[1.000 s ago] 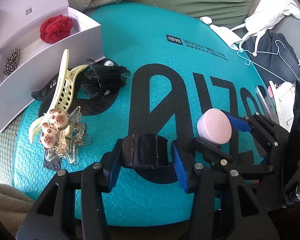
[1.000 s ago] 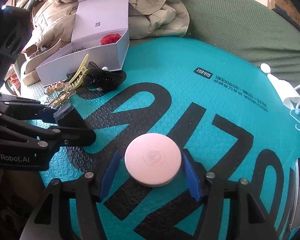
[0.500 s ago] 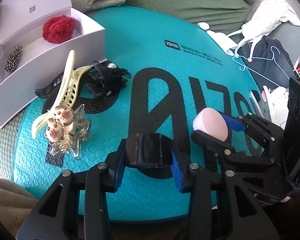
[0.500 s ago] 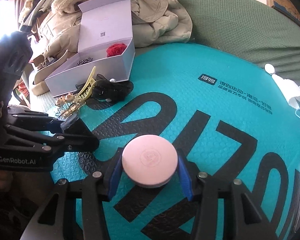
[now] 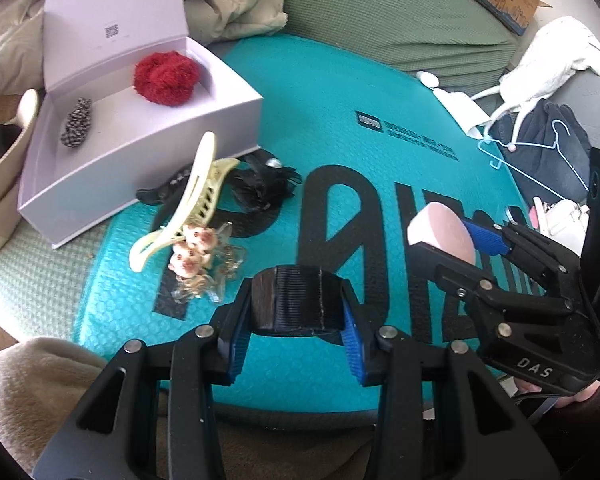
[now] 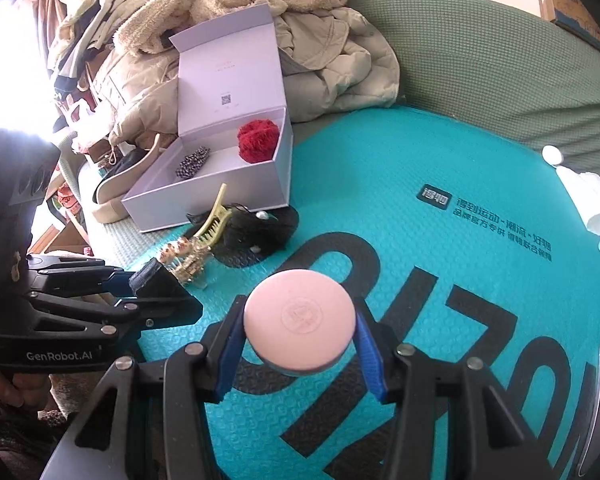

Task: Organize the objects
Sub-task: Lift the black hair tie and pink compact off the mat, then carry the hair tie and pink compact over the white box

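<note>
**Both tools loaded above the teal mat**

The left tool [image 5: 296, 312] is clamped on a black ribbed block [image 5: 296, 300], its blue-lined fingers pressed against both sides. The right tool [image 6: 300, 340] is closed around a round pink case [image 6: 300, 320], gripped at its rim with the flat embossed top facing the camera. Both are held over the near part of the teal mat [image 5: 340, 100].

Taking the open white box [image 5: 140, 148] as landmark: it sits at the mat's far left edge, lid standing upright behind it. Inside lie a fluffy red scrunchie [image 5: 166, 78] at the right end and a black-and-white checked hair tie [image 5: 77, 122] toward the left. Just in front of the box, on the mat, lie a cream claw clip [image 5: 192, 204], a black bow clip with a pearl [image 5: 264, 184] beside it, and, nearer the tools, a clear clip with small bear figures [image 5: 198, 256]. Behind the box is a heap of beige clothing [image 6: 228, 40]. Well to the box's right, past the mat's edge, lies a light-blue hanger [image 5: 540, 164].
</note>
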Demonstrator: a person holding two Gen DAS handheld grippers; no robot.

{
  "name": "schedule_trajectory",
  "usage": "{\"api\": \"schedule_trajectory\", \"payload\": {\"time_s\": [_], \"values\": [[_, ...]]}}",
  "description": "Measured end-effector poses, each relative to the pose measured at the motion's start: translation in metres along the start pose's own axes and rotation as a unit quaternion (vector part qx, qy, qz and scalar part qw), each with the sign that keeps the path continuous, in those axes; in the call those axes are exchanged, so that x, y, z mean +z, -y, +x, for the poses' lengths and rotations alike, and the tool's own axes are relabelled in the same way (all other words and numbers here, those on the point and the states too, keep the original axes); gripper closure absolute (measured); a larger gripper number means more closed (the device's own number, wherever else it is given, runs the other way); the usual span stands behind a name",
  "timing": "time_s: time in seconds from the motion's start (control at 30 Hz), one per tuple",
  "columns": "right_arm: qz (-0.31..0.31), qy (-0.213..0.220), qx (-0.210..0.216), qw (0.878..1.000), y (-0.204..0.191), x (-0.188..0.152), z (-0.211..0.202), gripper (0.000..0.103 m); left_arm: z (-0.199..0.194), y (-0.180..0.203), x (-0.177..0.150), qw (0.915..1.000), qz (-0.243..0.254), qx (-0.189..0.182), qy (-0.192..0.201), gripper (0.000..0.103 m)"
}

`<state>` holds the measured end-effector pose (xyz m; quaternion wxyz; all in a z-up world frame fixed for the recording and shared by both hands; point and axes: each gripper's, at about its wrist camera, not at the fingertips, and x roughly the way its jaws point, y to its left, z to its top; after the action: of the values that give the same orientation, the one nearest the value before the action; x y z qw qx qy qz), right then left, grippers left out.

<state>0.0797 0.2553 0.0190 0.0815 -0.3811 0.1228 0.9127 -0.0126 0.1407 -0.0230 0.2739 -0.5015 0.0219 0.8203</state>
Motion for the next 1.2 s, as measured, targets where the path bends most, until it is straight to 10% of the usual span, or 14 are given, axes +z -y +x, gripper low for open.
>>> {"api": "schedule_trajectory", "payload": {"time_s": [1.2], "values": [[-0.137,0.027,0.057,0.989,-0.088,0.092,0.003,0.052,-0.105,-0.080,0.040,0.9922,-0.072,0.085,0.055,0.065]]}}
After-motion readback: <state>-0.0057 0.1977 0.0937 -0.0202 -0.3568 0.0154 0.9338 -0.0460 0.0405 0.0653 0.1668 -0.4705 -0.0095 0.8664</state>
